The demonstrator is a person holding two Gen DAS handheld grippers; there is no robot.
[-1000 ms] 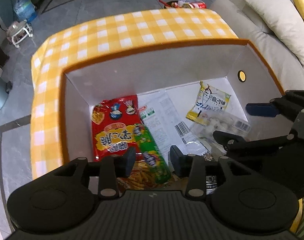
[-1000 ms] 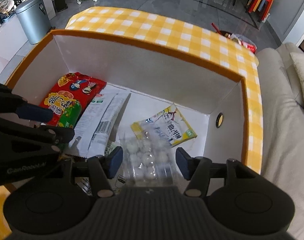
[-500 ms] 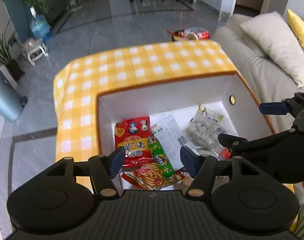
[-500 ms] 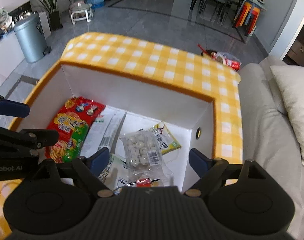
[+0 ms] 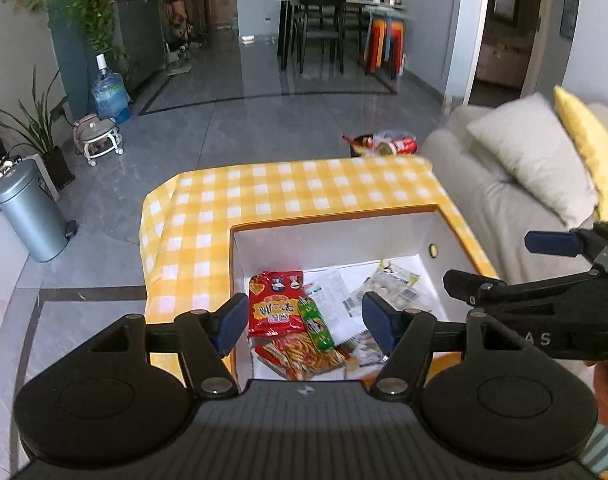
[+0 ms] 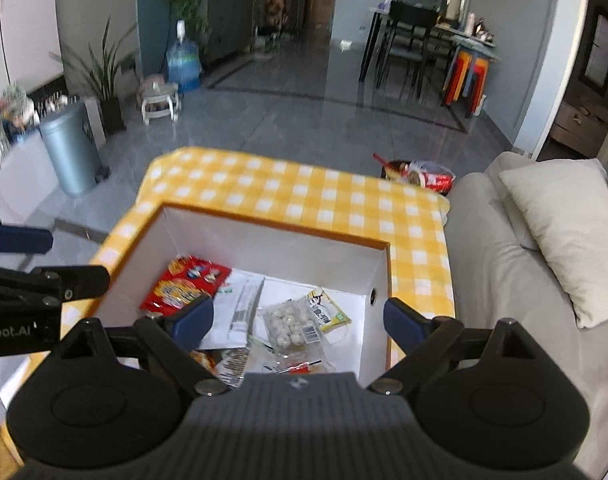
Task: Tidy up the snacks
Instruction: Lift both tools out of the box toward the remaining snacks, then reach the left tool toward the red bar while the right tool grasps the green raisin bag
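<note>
Both grippers stood well above the white box (image 5: 332,246) on the yellow-checked tabletop (image 5: 288,192), whereas a second before they had been low inside it, close over the snacks. The left gripper (image 5: 304,322) had its blue pads spread and empty; earlier they had been near together over the green packet (image 5: 314,322). That packet lay across the red bag (image 5: 274,304) at the box's left side, with an orange stick-snack bag (image 5: 300,354) at its near end. The right gripper (image 6: 300,318) had its jaws spread wide and opening further, nothing between them; a second before they had sat narrower around the clear pack of white balls (image 6: 290,324). That pack now rested on the box floor, overlapping the yellow packet (image 6: 328,312) beside it, apart from either gripper. The white wrappers (image 6: 240,304) lay between the red bag and the ball pack, as before. More of the room showed than earlier: the grey sofa (image 6: 500,264), the bin (image 6: 70,148), the dining chairs.
</note>
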